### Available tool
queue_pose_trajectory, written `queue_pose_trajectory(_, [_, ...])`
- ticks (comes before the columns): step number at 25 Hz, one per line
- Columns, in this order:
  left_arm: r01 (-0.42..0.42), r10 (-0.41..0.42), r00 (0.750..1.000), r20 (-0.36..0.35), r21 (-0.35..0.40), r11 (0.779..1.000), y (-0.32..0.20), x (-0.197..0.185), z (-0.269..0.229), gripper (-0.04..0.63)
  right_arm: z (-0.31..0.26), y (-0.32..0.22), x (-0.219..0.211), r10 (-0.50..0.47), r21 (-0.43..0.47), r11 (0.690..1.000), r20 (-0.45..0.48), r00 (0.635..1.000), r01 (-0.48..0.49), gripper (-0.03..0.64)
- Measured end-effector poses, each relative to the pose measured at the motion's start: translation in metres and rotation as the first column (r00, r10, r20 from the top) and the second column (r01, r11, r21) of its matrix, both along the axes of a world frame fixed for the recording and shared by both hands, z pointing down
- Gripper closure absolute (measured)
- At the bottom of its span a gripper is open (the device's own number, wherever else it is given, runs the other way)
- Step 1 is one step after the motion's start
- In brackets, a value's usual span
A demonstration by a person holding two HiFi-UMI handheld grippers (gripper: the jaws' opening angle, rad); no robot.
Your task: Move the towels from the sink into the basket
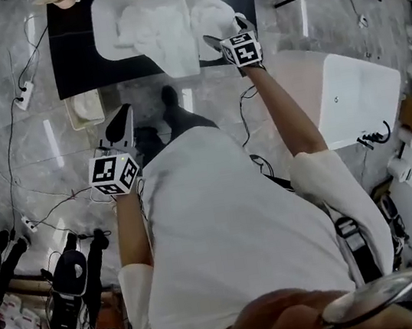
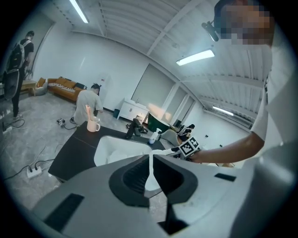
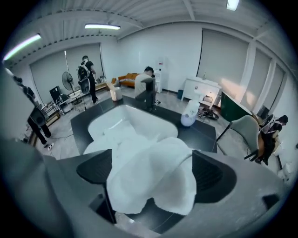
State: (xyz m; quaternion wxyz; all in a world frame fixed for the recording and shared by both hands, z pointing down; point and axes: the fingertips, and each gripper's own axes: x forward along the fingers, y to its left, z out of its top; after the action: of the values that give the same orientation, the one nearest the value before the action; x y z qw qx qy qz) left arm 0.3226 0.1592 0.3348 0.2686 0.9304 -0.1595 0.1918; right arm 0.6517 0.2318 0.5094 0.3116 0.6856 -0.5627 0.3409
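Your right gripper [image 3: 152, 171] stands wide apart around a towel [image 3: 156, 190] at the sink's [image 1: 103, 30] near rim; your left gripper [image 2: 150, 169], back from the sink, is closed, empty.

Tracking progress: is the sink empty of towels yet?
Not empty. White towels lie heaped in the sink; one bunches between the right gripper's open jaws.

No text, label, brand or number could be read anywhere. The marker cube [image 1: 114, 175] behind the fingers of the left gripper [image 1: 123, 120] and the marker cube [image 1: 242, 49] behind those of the right gripper [image 1: 215, 36] bore only black-and-white square patterns, no letters or digits.
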Motion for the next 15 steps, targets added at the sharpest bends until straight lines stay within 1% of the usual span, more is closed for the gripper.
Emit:
queue_pose_trajectory(2, [0.011,-0.010,1.000,0.016,-0.023,1.000,0.004,0.006,0.013,0.569,0.036,0.004,0.013,-0.005,-0.085,0.996,0.008,1.000,0.006,0.044])
queue_pose_trajectory(3, [0.015,-0.015,1.000,0.023,-0.032,0.999,0.005,0.009,0.019,0.569,0.053,0.006,0.018,-0.011,-0.124,0.992,0.015,1.000,0.012,0.035])
queue_pose_trajectory(6, [0.029,-0.027,0.999,0.047,-0.049,0.998,0.005,0.013,0.038,0.569,0.099,0.010,0.029,-0.026,-0.213,0.977,0.026,0.999,0.031,0.035])
queue_pose_trajectory(8, [0.042,-0.039,0.998,0.059,-0.055,0.998,0.005,0.013,0.048,0.569,0.116,0.010,0.032,-0.036,-0.242,0.969,0.029,0.999,0.042,0.036])
queue_pose_trajectory(9, [0.051,-0.048,0.997,0.062,-0.057,0.997,0.004,0.012,0.052,0.569,0.120,0.008,0.033,-0.042,-0.251,0.967,0.026,0.999,0.047,0.055])
queue_pose_trajectory(10, [0.062,-0.058,0.996,0.065,-0.058,0.996,0.003,0.011,0.055,0.569,0.121,0.006,0.034,-0.050,-0.259,0.964,0.020,0.999,0.053,0.098])
queue_pose_trajectory(12, [0.079,-0.075,0.995,0.067,-0.060,0.995,0.002,0.009,0.057,0.569,0.118,0.002,0.034,-0.065,-0.274,0.960,0.012,0.998,0.065,0.216])
queue_pose_trajectory(13, [0.084,-0.080,0.995,0.066,-0.060,0.995,0.003,0.007,0.056,0.569,0.114,0.002,0.032,-0.068,-0.277,0.958,0.014,0.998,0.069,0.280])
queue_pose_trajectory(14, [0.086,-0.082,0.994,0.065,-0.060,0.994,0.004,0.004,0.054,0.569,0.109,0.003,0.030,-0.067,-0.275,0.959,0.021,0.998,0.070,0.363])
queue_pose_trajectory(15, [0.087,-0.084,0.995,0.062,-0.058,0.995,0.005,0.002,0.051,0.569,0.103,0.003,0.028,-0.060,-0.268,0.961,0.033,0.998,0.067,0.418])
